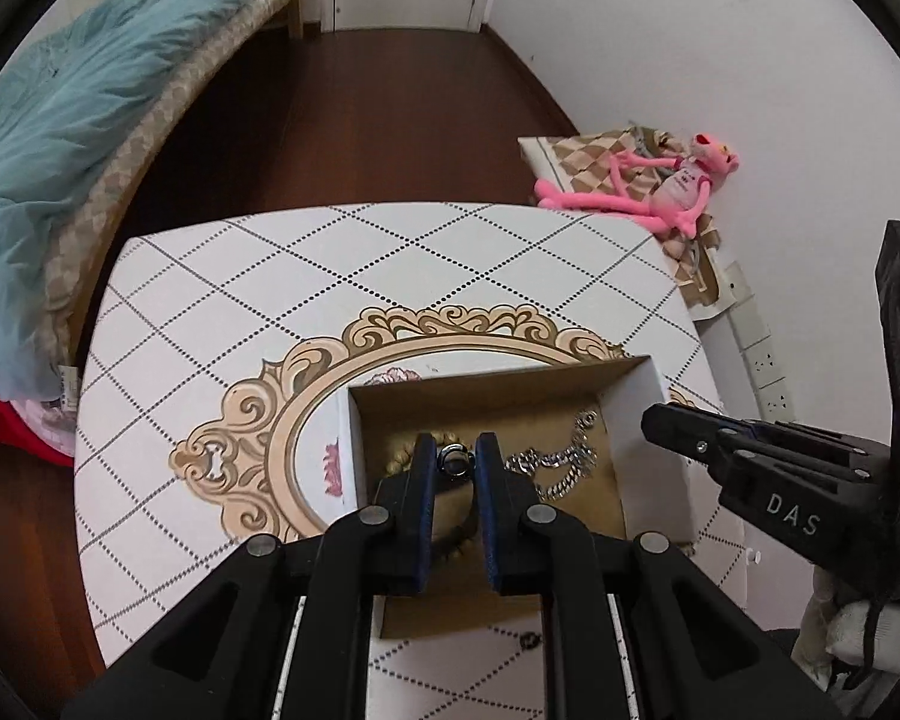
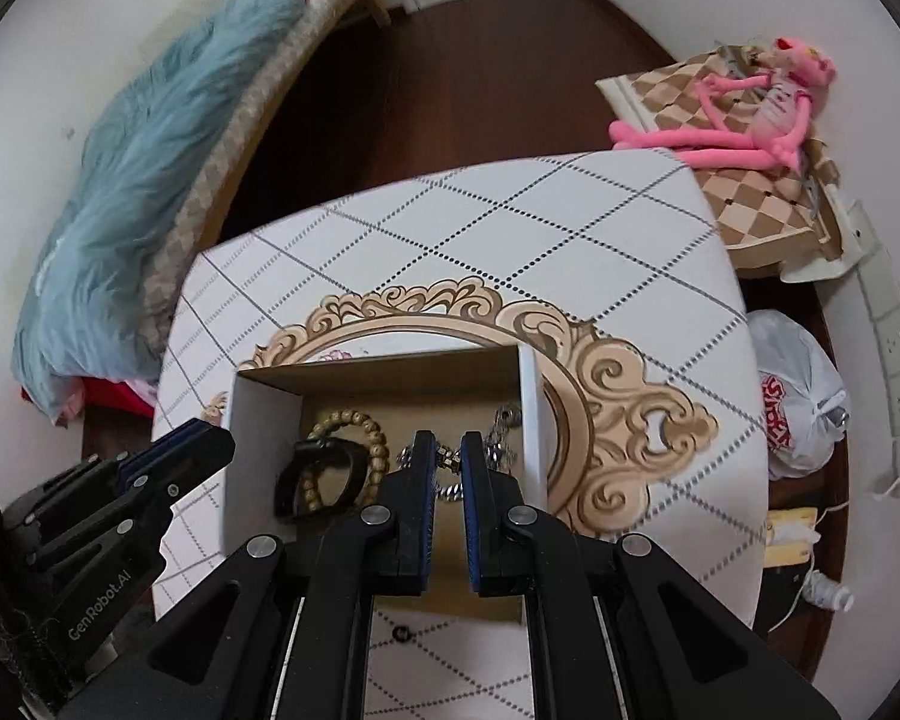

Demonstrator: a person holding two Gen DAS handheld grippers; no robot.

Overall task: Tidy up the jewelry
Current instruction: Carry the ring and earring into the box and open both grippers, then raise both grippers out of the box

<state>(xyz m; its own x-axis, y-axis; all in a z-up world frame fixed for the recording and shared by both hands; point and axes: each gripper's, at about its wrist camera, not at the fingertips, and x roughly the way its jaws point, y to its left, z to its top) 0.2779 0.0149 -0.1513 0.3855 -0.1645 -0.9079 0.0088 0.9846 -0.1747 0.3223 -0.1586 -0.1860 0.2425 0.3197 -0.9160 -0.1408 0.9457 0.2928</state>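
An open cardboard box (image 1: 636, 414) (image 2: 258, 420) sits on the patterned table. It holds a silver chain (image 1: 561, 462) (image 2: 501, 429), a wooden bead bracelet (image 2: 354, 429) and a black band (image 2: 306, 480). My left gripper (image 1: 455, 459) is shut on a small silver ring (image 1: 453, 461) and holds it over the box. It shows at the box's left in the right wrist view (image 2: 210, 438). My right gripper (image 2: 448, 456) hovers over the box with its jaws narrowly apart and nothing held. It appears at the box's right edge in the left wrist view (image 1: 660, 417).
The white diamond-patterned table (image 1: 306, 300) (image 2: 630, 240) has a small dark item (image 2: 400, 633) near its front edge. A pink plush toy (image 1: 660, 180) (image 2: 750, 114) lies on a checked cushion at the right. A bed with a blue blanket (image 1: 60, 150) is at the left. A plastic bag (image 2: 798, 396) is on the floor.
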